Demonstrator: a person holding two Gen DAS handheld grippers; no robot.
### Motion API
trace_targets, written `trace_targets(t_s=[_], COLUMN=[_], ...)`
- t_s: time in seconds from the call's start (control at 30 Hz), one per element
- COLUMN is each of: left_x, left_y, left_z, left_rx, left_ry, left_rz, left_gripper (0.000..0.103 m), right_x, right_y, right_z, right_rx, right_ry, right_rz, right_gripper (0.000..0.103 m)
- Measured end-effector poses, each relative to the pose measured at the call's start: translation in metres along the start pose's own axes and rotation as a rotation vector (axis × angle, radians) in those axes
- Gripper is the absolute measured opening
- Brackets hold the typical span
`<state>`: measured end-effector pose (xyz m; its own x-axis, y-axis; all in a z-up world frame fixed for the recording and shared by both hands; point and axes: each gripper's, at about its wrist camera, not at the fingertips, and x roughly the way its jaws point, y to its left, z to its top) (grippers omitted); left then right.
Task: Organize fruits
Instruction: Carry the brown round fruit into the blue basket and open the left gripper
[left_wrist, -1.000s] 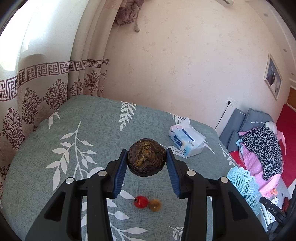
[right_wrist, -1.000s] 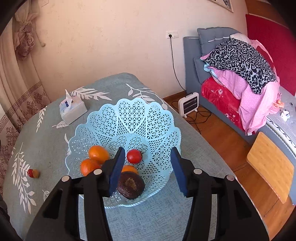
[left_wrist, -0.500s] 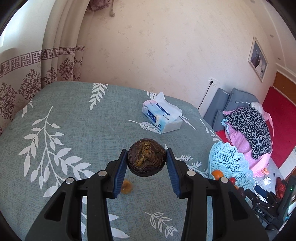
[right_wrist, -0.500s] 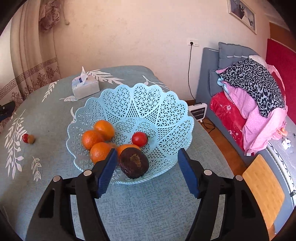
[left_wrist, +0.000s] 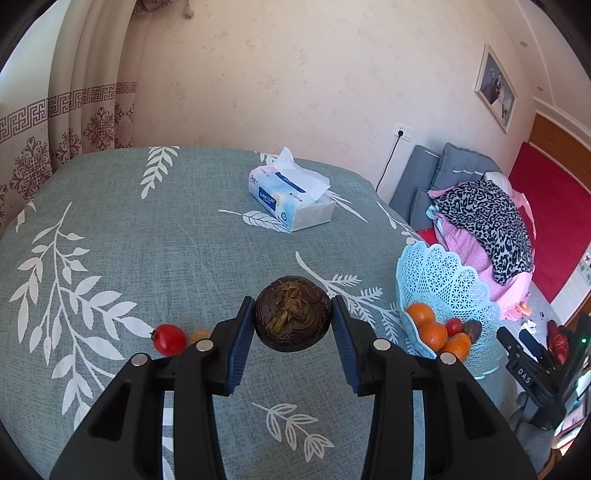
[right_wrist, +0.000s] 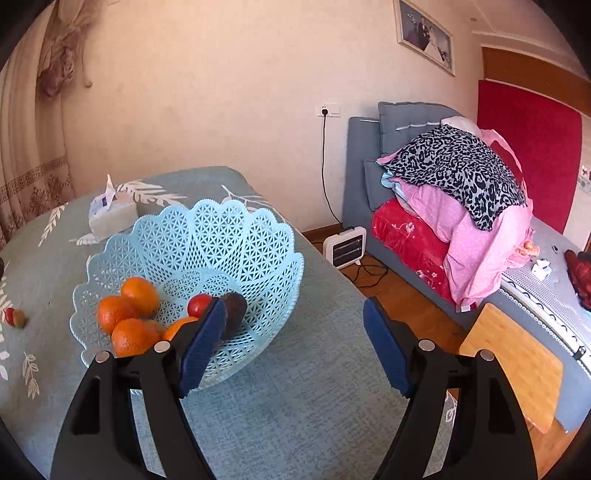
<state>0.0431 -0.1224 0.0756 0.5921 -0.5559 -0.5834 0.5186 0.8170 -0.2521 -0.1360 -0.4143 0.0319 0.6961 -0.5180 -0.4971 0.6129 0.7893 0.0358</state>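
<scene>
Left gripper (left_wrist: 293, 319) clamps a dark brown, round, wrinkled fruit (left_wrist: 293, 318) above the table's middle. The pale-blue lattice plastic basket (left_wrist: 445, 280) lies rightward, at the table's right edge. Right gripper (right_wrist: 294, 341), jaws just widened and empty, hovers beside the basket.

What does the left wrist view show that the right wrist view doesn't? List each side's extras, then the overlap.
Left wrist only: the left gripper shut on a dark brown fruit, plus the wide stretch of tablecloth on the curtain side.

Right wrist only: the right gripper, jaws just opened with nothing between them, and a small white heater on the floor.

Both: the blue basket with oranges, a tomato and a dark fruit inside, the tissue pack, and a small red fruit left on the table.
</scene>
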Motion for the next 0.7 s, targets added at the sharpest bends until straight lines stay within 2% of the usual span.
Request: trace_targets(t_s=[0.1,0.27,0.7], left_x=[0.009,0.024,0.061], left_y=[-0.017,-0.056,-0.155], left_z=[-0.002,-0.004,-0.005], left_rx=[0.030,0.098,0.263], left_ry=[0.025,0.050,0.079], left_rz=[-0.013,-0.052,-0.158], left_gripper=[0.042,0.042,0.042], right_x=[-0.004,-0.014,-0.013], right_y=[-0.009,-0.010,-0.025], right_z=[0.000,-0.002,-0.002], right_rx=[0.050,0.053,0.128], right_ry=[-0.022,-0.066,-0.051], right_rz=[0.006,0.023,0.091], right_gripper=[0.079,0.079,0.080])
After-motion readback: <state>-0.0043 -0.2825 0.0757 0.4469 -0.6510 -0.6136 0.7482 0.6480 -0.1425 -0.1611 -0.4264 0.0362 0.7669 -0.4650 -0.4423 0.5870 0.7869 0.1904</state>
